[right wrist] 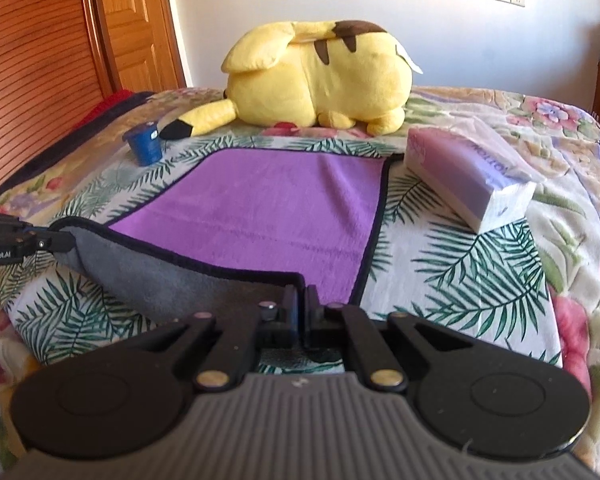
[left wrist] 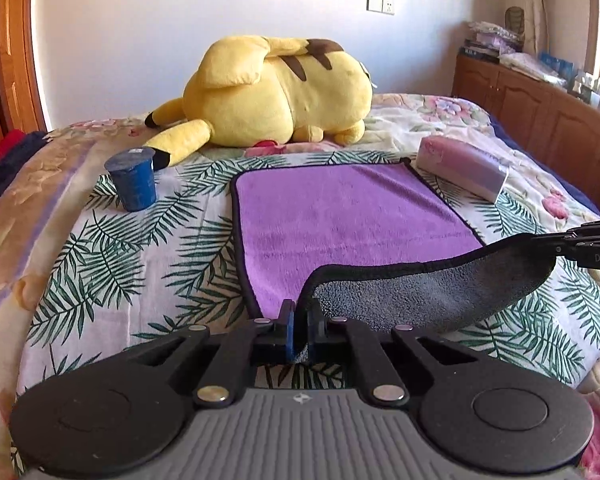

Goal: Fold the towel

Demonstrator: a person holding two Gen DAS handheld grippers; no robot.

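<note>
A purple towel point(left wrist: 340, 208) with a grey underside and black hem lies flat on the bed; it also shows in the right wrist view point(right wrist: 260, 208). Its near edge is lifted, with the grey side point(left wrist: 440, 292) facing me. My left gripper point(left wrist: 300, 316) is shut on the towel's near left corner. My right gripper point(right wrist: 302, 300) is shut on the near right corner. Each gripper shows in the other's view: the right one at the right edge point(left wrist: 556, 246), the left one at the left edge point(right wrist: 66, 240).
A yellow plush toy point(left wrist: 276, 92) lies just beyond the towel. A blue cup point(left wrist: 134, 180) stands upside down to the towel's far left. A tissue pack point(left wrist: 464, 168) lies at its far right corner. A wooden cabinet point(left wrist: 540, 104) stands at the right.
</note>
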